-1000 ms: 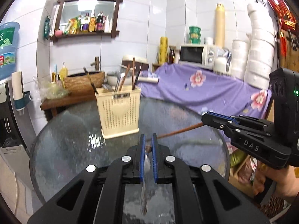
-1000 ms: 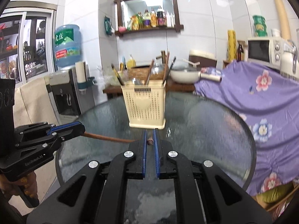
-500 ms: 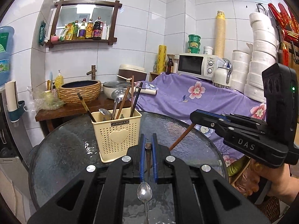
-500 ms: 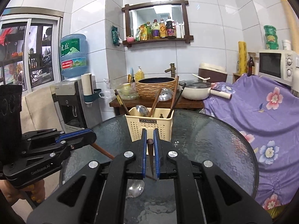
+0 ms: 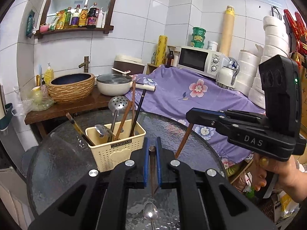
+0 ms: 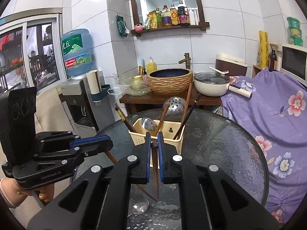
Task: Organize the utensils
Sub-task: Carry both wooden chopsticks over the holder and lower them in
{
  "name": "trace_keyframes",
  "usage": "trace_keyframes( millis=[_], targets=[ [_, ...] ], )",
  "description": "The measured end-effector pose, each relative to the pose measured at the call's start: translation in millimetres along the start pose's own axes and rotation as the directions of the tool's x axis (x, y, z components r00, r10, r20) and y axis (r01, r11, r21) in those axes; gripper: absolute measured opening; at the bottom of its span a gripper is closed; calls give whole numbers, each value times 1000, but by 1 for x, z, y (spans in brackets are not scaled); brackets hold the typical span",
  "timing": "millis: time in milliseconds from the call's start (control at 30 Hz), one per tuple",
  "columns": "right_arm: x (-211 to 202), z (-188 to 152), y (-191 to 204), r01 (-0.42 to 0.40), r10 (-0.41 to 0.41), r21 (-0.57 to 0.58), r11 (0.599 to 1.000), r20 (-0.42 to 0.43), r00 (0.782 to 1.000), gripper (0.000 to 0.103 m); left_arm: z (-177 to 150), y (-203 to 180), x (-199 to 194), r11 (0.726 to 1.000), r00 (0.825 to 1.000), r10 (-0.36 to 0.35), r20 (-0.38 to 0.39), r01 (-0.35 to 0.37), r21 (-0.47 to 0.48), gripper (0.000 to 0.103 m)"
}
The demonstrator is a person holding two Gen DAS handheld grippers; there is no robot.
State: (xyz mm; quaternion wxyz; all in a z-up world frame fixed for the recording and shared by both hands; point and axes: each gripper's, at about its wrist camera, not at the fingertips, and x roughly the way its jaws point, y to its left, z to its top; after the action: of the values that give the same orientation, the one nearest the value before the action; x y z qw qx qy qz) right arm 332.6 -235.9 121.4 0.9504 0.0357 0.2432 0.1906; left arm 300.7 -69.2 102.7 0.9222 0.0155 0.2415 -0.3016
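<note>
A cream perforated utensil basket [image 5: 115,149] [image 6: 172,129] stands on the round glass table [image 5: 57,163] and holds a slotted ladle [image 5: 119,103], a spoon and several chopsticks. My left gripper [image 5: 152,149] is shut on a brown chopstick [image 5: 153,172], held upright above the table just in front of the basket. My right gripper [image 6: 154,145] is shut on another brown chopstick [image 6: 155,172], also upright by the basket; that chopstick also shows in the left wrist view [image 5: 183,141]. A metal spoon [image 5: 150,213] [image 6: 141,206] lies on the glass under both grippers.
Behind the table a wooden bench carries a woven basin [image 5: 72,88] and a lidded white pan [image 5: 115,85]. A purple flowered cloth [image 5: 191,95] covers a counter with a microwave [image 5: 201,61] at right. A water dispenser [image 6: 76,76] stands at left.
Both grippers have risen and tilted, turning their chopsticks from nearly level to upright. The basket now appears lower and closer, and the spoon on the glass has come into view beneath.
</note>
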Motion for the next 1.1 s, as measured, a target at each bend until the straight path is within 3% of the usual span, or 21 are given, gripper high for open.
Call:
trace_keyframes(
  millis=[167,433,567,667,867,1100],
  targets=[
    [2,24,1,-2,2,-18,1000,-4,1000,8,23,8,-11,1000,1000,9,21,-9,11,7],
    [-14,93,9,-5,8,-52,999,43,999,8,87,27,-52,1000,993,14,119,-14,-6,7],
    [-24,130,11,20,-14,-63,998,92,996,8,116,31,-68,999,984,43,174,-45,5,7],
    [-25,151,10,39,-31,-61,997,127,991,8,131,33,-70,994,972,102,211,-109,22,7],
    [-5,168,5,89,-79,-54,995,153,985,8,138,46,-52,986,965,161,207,-167,12,7],
    [24,161,-8,89,-88,-4,996,154,984,8,126,57,-26,980,961,198,195,-201,-6,7]
  ],
)
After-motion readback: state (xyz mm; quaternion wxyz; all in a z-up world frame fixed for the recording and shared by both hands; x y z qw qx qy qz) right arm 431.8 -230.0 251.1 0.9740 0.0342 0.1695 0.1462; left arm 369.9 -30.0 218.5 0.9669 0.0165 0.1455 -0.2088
